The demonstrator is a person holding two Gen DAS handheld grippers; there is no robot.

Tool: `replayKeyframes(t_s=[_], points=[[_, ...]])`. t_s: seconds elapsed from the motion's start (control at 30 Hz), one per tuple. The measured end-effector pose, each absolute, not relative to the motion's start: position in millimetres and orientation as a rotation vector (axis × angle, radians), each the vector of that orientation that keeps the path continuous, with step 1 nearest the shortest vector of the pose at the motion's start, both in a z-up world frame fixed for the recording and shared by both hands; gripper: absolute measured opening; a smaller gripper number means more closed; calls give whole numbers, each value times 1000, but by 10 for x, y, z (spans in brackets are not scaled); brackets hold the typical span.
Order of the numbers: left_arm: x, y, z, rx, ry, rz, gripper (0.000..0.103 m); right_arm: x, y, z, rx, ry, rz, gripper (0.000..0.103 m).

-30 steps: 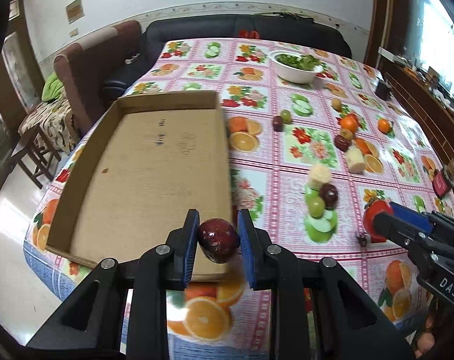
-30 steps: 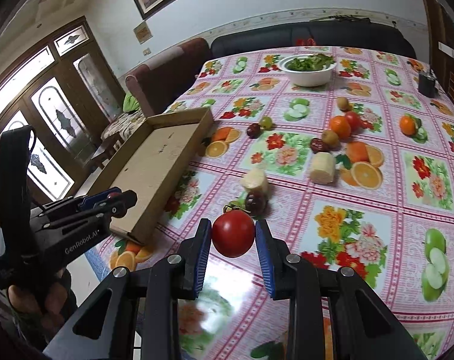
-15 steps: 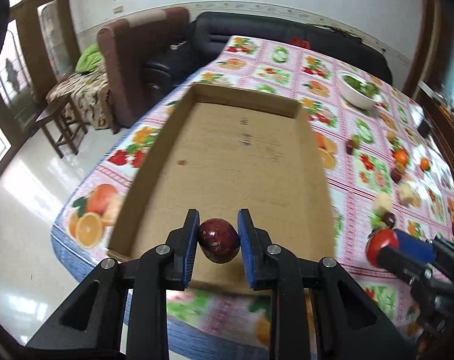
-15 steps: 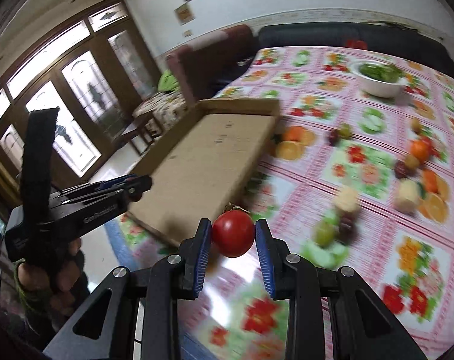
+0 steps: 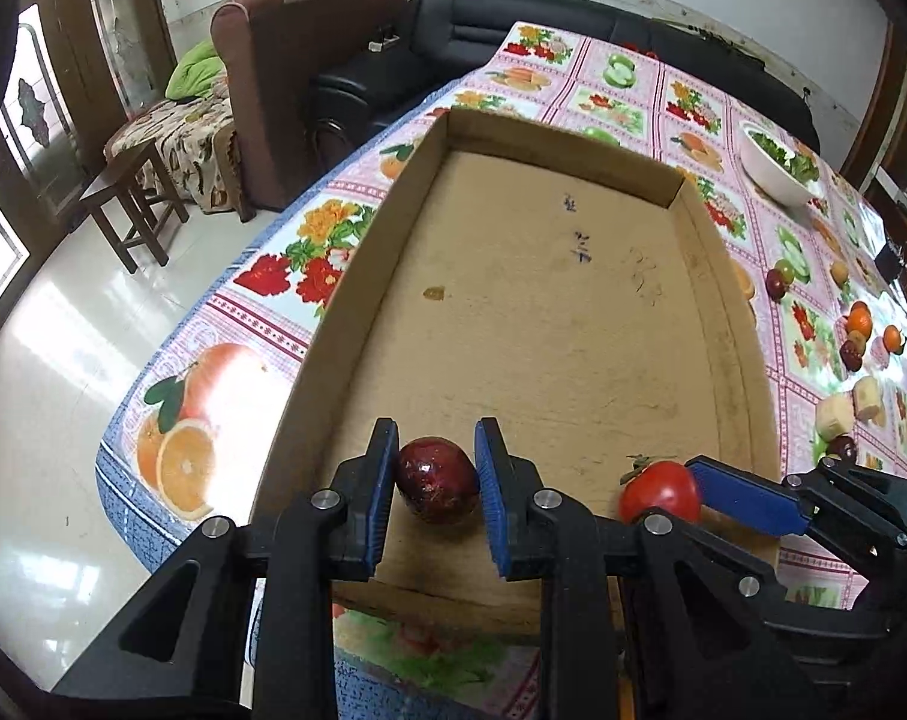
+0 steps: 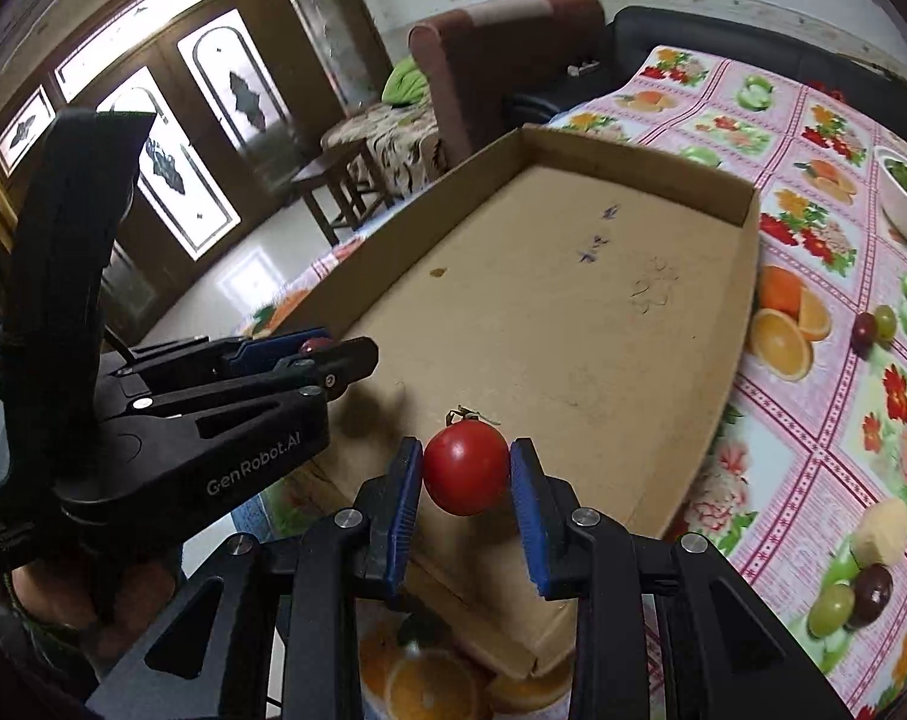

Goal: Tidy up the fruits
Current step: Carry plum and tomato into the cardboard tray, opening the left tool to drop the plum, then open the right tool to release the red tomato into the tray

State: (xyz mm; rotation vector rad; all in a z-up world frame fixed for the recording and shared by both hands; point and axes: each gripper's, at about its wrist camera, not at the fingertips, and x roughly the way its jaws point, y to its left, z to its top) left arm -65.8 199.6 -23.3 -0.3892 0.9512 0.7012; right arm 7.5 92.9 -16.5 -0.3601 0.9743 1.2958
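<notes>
My left gripper (image 5: 435, 483) is shut on a dark red plum (image 5: 437, 486) over the near end of a shallow cardboard tray (image 5: 549, 312). In the right wrist view my right gripper (image 6: 465, 474) is shut on a red tomato (image 6: 465, 468), also above the tray's (image 6: 549, 312) near end. The tomato (image 5: 660, 489) and the right gripper's blue pad show at the lower right of the left wrist view. The left gripper (image 6: 318, 351) appears at the left of the right wrist view, a hand under it. Nothing lies in the tray.
Loose fruit lies on the fruit-print tablecloth (image 5: 243, 324) right of the tray: oranges (image 5: 870, 327), a grape pair (image 6: 873, 324), pale pieces (image 5: 849, 408). A white bowl of greens (image 5: 774, 165) stands at the back. A brown armchair (image 5: 297, 78), a wooden stool (image 5: 132, 204) and the floor lie left.
Both grippers have swung left from over the tablecloth to above the tray's near end, each keeping its fruit. The loose fruit has slid to the right of both views.
</notes>
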Motion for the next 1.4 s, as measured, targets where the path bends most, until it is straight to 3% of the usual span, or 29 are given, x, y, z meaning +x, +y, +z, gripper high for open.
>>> replayKeyframes(t_s=[0.3, 0.33, 0.4, 0.53, 0.93, 1.4], points=[[-632, 1999, -332, -386, 998, 708, 25, 32, 955, -252, -408, 990, 1293, 32], [-640, 2010, -326, -395, 1000, 711, 26, 28, 944, -247, -407, 990, 1292, 33], [-649, 2023, -314, -408, 998, 713, 40, 14, 922, -240, -403, 991, 1294, 33], [-722, 2026, -216, -423, 962, 722, 44, 77, 890, -199, -376, 981, 1291, 34], [-703, 1796, -42, -442, 918, 674, 44, 269, 131, 107, -211, 933, 1263, 40], [-208, 857, 127, -357, 924, 410, 43, 898, -1122, -40, -28, 962, 962, 42]])
